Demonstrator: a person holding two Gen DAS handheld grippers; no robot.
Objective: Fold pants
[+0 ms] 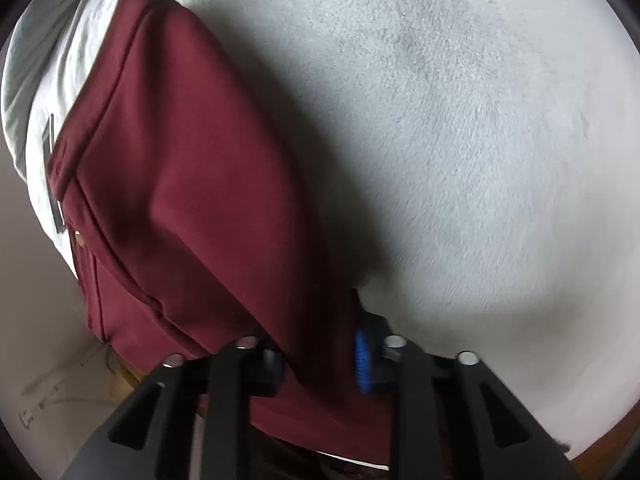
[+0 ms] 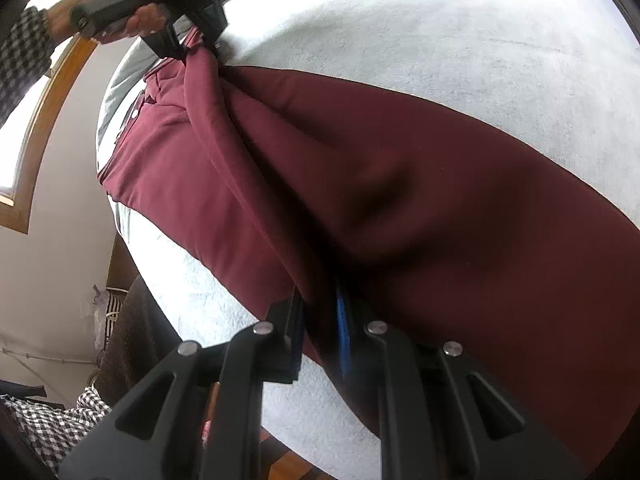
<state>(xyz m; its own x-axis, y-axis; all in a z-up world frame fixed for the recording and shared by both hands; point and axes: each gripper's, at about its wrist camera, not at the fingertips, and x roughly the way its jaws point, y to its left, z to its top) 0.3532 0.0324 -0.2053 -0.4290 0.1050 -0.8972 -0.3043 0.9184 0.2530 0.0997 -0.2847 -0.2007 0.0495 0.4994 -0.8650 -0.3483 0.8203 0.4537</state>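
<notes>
- Nearest, smooth maroon pants [image 2: 400,200] are pinched by the right gripper [image 2: 320,332], clamped on a lifted fold.
- Likewise, the left gripper [image 1: 320,360] is clenched on their cloth.
- Beyond, a fuzzy pale blanket [image 1: 460,120] is spread beneath.

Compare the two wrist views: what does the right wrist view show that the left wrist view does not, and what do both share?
Only the right wrist view shows the person's bare hand holding the left claw, plus the wooden window frame. Only the left wrist view shows the dark tag beside the waistband. Both show the maroon fabric pants on the pale fuzzy blanket, gripped by each view's own claw.
</notes>
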